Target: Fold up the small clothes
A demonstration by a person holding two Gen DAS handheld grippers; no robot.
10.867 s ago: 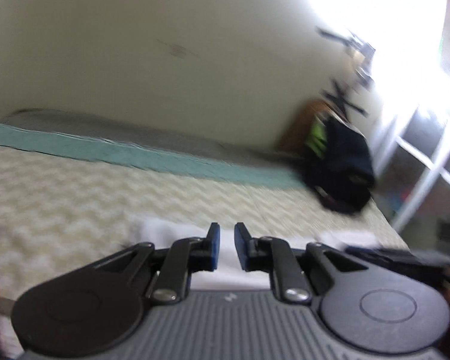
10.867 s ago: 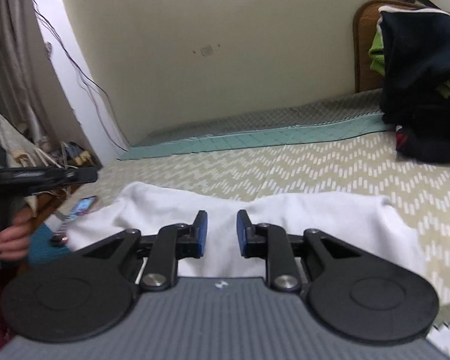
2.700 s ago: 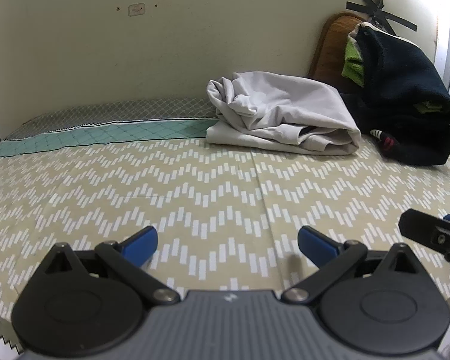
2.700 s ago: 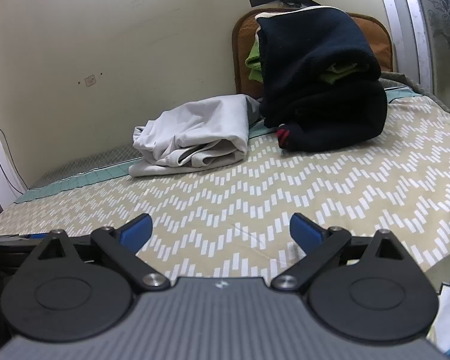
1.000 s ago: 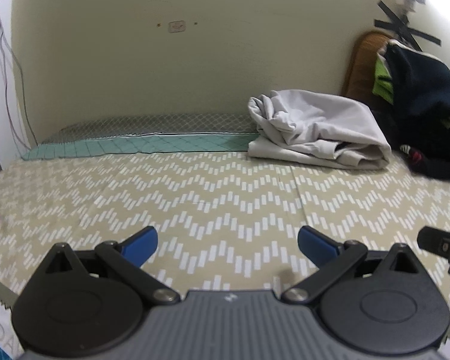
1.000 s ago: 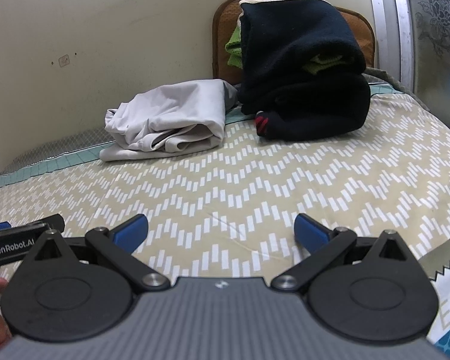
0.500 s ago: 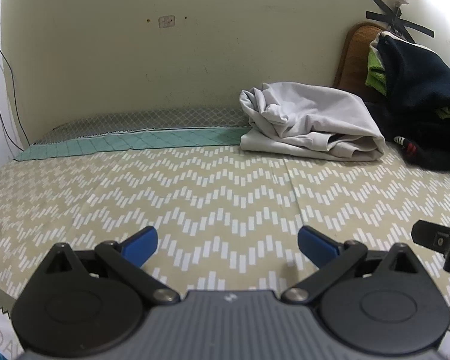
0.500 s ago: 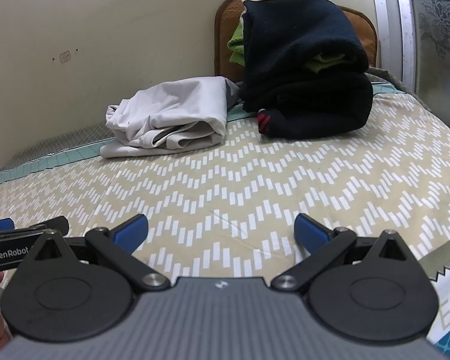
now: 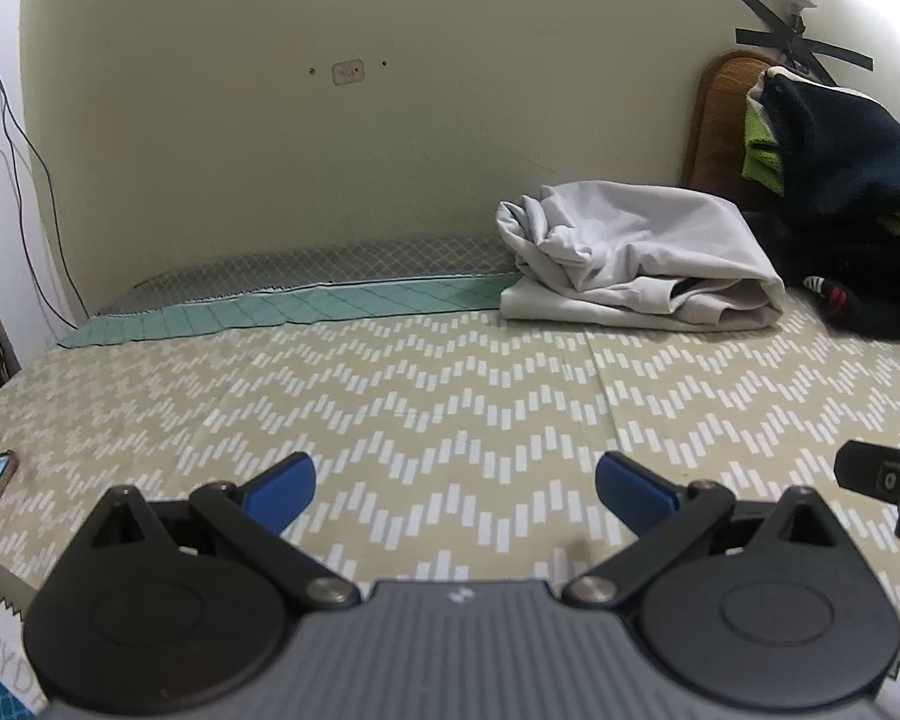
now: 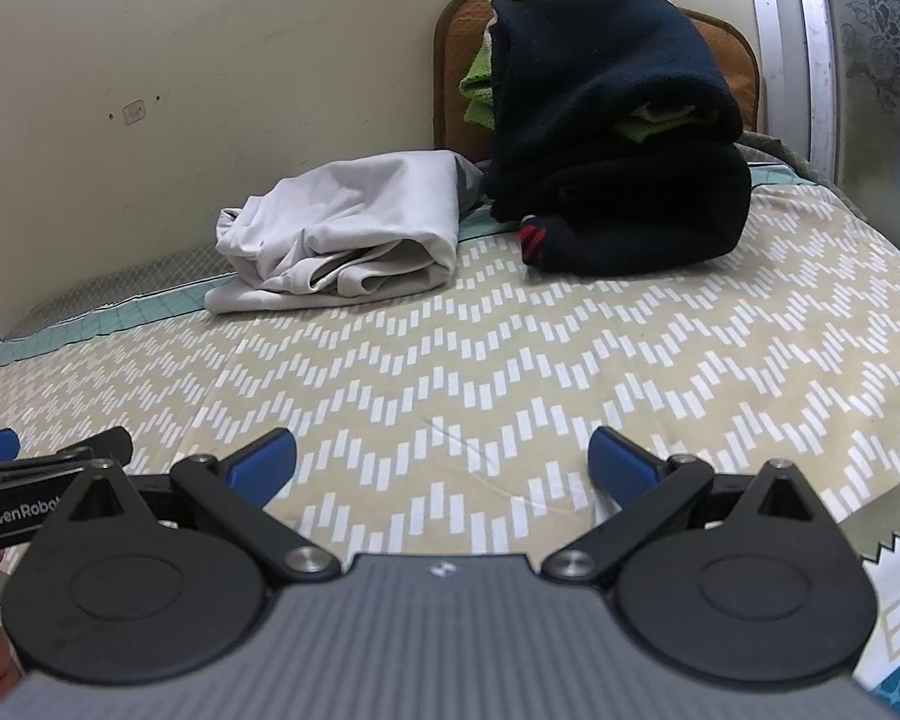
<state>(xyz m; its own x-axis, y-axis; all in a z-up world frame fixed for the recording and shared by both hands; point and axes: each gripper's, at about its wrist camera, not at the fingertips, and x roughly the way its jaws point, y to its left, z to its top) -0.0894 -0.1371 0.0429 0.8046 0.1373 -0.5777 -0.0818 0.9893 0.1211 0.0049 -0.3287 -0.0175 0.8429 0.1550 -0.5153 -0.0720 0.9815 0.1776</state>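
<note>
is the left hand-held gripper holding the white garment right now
No, the left hand-held gripper is open and empty over the bedspread, while the white garment lies folded by the wall.
</note>
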